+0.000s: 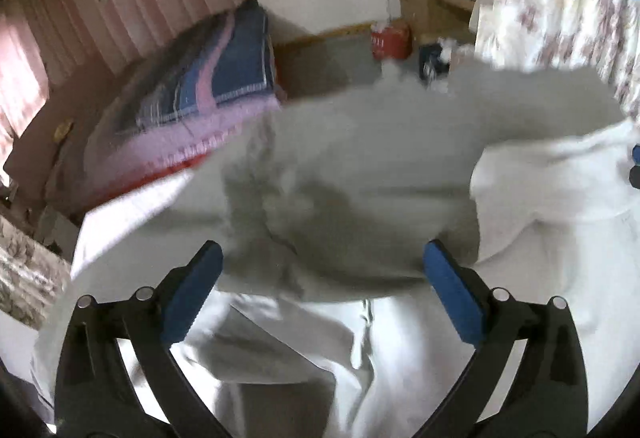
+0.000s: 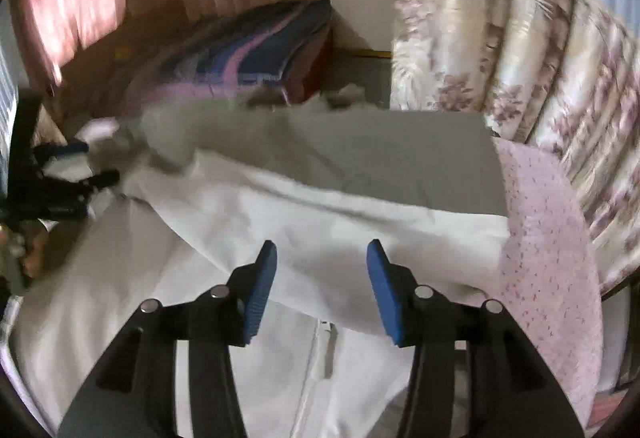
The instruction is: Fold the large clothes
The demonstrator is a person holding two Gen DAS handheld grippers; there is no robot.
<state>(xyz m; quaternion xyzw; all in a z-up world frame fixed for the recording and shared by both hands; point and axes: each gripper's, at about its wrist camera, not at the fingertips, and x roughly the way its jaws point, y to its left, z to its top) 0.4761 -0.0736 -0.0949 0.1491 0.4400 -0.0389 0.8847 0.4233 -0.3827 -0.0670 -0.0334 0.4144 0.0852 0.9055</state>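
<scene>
White zip-front garment (image 1: 400, 173), large, soft fabric, lies spread out and rumpled. Zipper (image 2: 326, 342) runs along the near part, closed as far as visible. Far portion folded over onto the near portion, forming a thick doubled band across the middle, shaded grey. Fold edge runs left to right. In the right wrist view the folded layer (image 2: 360, 173) ends in a straight edge at right. Frames blurred; finer detail unreadable.

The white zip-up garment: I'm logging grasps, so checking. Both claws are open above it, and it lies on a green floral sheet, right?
The sheet colour is wrong. The right wrist view shows the white zip-up garment lying on a pink speckled sheet, not green floral. Both the left claw and the right claw are open above it, as you said.
</scene>
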